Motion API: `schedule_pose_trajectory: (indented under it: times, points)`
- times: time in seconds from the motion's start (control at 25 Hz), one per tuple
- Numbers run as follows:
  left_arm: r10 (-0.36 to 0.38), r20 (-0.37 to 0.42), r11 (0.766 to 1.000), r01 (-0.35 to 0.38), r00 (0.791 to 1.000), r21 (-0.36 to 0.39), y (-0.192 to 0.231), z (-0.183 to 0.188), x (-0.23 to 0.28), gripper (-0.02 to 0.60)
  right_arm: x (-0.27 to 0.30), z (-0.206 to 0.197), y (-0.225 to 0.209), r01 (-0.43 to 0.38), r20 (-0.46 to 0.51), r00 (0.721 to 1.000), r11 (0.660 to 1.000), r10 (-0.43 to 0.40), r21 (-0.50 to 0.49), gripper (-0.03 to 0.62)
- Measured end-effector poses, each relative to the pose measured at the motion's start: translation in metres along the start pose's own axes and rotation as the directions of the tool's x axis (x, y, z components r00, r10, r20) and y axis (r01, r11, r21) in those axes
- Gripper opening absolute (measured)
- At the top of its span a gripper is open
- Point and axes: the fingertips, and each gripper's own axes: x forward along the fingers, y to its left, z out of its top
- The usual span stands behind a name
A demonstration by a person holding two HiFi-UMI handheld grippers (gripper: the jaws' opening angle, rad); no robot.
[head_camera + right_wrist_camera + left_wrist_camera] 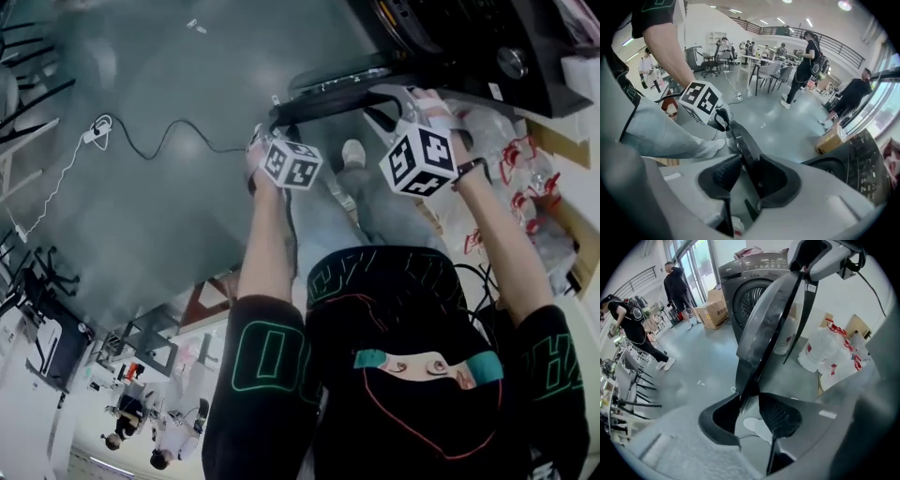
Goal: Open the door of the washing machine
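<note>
The dark grey washing machine (750,282) stands with its drum showing, and it fills the top right of the head view (469,37). Its round door (764,324) is swung out, seen edge-on as a dark curved bar (328,103). My left gripper (749,399) has the door's rim between its pads near the bar's left end (269,131). My right gripper (747,164) holds the same rim (740,136) farther right (408,98). Both point steeply down.
White bags with red print (829,352) lie on the floor right of the machine. A cardboard box (710,312) sits left of it. A cable (150,141) runs over the grey floor. My own shoe (353,152) is below the door. People (677,287) and desks (759,70) stand farther off.
</note>
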Motion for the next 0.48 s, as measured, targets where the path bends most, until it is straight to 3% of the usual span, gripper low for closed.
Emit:
schedule_pose_trajectory:
  times: [0.24,0.48]
  points:
    - [0.007,-0.035,0.998,-0.009,0.999,-0.065,-0.044,-0.021,-0.013,0.127,-0.011,-0.016,0.029,-0.053,-0.018,0.999,0.995,0.051,-0.082,0.130]
    - [0.033,0.010,0.994,-0.032,0.999,-0.107,-0.058,-0.031,-0.021,0.127,-0.015,-0.017,0.038,-0.033,-0.061,0.998,0.994,0.027,-0.106,0.137]
